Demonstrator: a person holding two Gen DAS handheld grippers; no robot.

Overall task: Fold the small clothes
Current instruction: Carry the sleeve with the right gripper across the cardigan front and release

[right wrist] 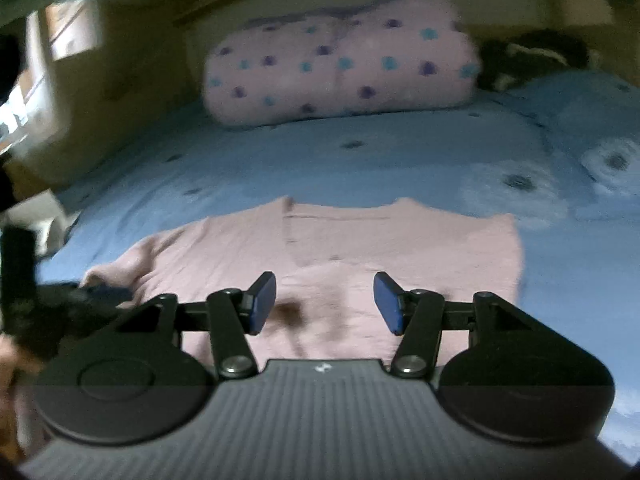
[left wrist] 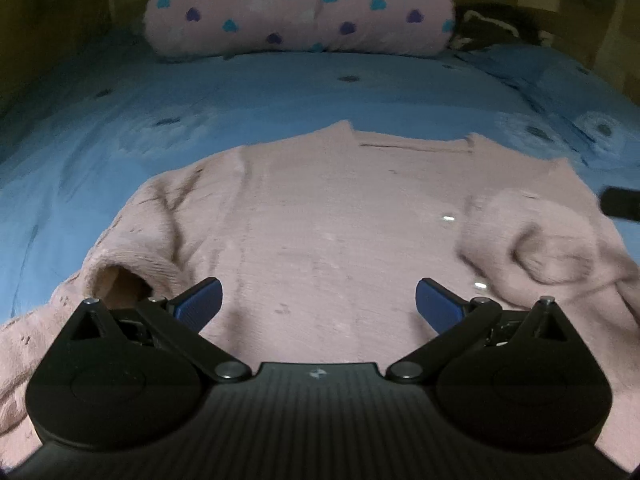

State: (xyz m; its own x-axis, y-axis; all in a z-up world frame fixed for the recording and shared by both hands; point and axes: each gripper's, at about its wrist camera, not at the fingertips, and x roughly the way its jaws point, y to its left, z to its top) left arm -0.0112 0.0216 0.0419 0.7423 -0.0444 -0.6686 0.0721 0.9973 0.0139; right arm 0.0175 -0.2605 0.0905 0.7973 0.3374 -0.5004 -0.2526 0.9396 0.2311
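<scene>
- While the pink sweater [left wrist: 344,216] lies face-up on the blue bedspread [left wrist: 200,100], collar toward twelve o'clock, we judge we are between folds: its right-side sleeve [left wrist: 532,236] is already bunched inward over the body, and its other sleeve [left wrist: 132,240] looks partly drawn in, cuff opening toward us at eight o'clock.
- Our left gripper [left wrist: 319,304] hovers over the lower body of the sweater, jaws spread wide with nothing between them.
- Our right gripper [right wrist: 325,304] also stands released over the fabric, jaws parted and gripping nothing.
- Next, we judge, each gripper must pinch an edge of the knit, likely the hem near six o'clock or the loose sleeve, and carry it toward the collar without dragging the layers underneath.
- Hidden from us: the hem sits under both gripper bodies.
- At three o'clock in the left view a dark shape, cut off, is probably our other gripper.
- Beyond, at twelve o'clock, a heart-printed pillow [left wrist: 300,8] is clear enough; the dark item beside it is unreadable, and the right view is blurred.
</scene>
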